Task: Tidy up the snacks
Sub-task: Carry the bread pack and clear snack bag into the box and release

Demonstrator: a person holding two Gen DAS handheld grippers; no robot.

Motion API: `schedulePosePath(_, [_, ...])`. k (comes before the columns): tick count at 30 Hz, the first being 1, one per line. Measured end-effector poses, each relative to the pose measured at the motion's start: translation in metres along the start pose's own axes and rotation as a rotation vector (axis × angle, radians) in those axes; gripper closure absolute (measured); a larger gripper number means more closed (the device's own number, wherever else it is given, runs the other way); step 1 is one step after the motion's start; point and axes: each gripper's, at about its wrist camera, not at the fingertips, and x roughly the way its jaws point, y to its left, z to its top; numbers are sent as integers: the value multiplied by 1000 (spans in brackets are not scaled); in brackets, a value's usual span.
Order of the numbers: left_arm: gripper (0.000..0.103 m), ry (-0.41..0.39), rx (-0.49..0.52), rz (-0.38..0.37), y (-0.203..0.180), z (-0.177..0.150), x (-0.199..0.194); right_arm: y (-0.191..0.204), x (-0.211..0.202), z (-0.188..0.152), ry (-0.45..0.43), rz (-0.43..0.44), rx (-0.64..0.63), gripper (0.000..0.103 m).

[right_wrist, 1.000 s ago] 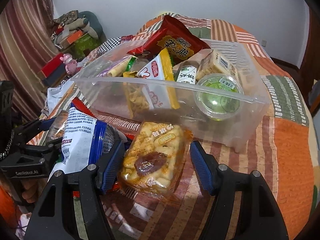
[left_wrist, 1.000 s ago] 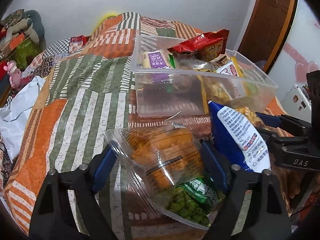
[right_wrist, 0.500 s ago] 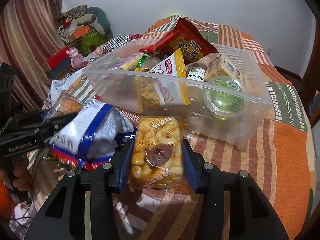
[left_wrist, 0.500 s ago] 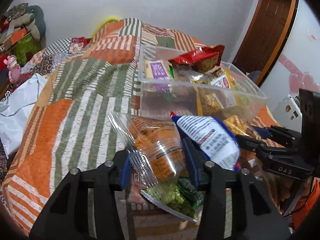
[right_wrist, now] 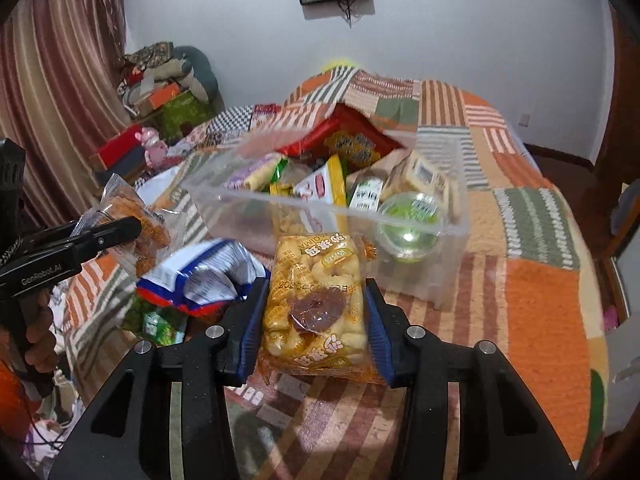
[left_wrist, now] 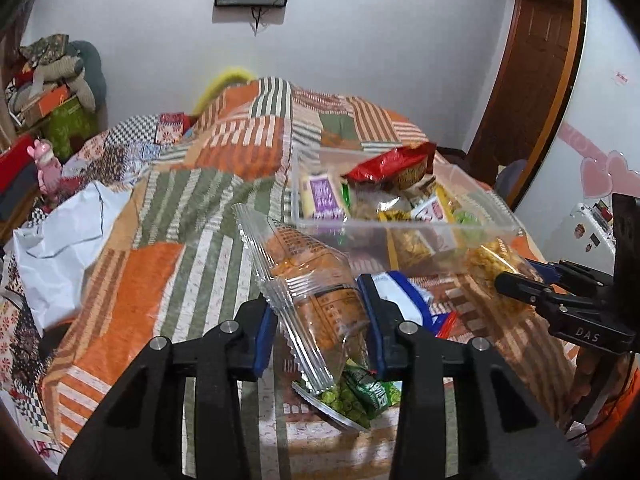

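Note:
My left gripper (left_wrist: pixel 318 328) is shut on a clear bag of orange snacks (left_wrist: pixel 308 280), lifted above the quilt; it also shows in the right wrist view (right_wrist: pixel 136 224). My right gripper (right_wrist: pixel 314 316) is shut on a yellow pack of puffed snacks (right_wrist: pixel 316 304), held up in front of the clear plastic bin (right_wrist: pixel 448 276); the pack also shows in the left wrist view (left_wrist: pixel 496 268). The bin (left_wrist: pixel 480 236) holds several snacks, among them a red bag (right_wrist: pixel 352 140) and a green cup (right_wrist: pixel 412 220).
A blue and white bag (right_wrist: pixel 208 276) and a green pea pack (left_wrist: pixel 360 396) lie on the patchwork quilt (left_wrist: pixel 192 216) in front of the bin. A white plastic bag (left_wrist: pixel 60 240) lies at the left. Boxes and toys are stacked in the far left corner.
Both grippers closed on their packs and lifted them off the quilt. The blue and white bag slid down flat between them.

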Motion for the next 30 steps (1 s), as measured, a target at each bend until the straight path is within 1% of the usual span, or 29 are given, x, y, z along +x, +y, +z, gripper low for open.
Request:
schedulePosePath(10, [65, -86, 17, 6, -6, 27, -23, 1, -25, 15, -97, -8, -13, 60])
schedulePosePath(18, [65, -139, 33, -7, -18, 51, -30, -4, -40, 28, -165, -17, -4, 60])
schedulePosePath(26, [65, -177, 49, -15, -30, 72, -22, -9, -45, 44, -220, -28, 3, 61])
schedulePosePath(30, [65, -169, 47, -23, -33, 80, -10, -12, -41, 50, -231, -30, 6, 60])
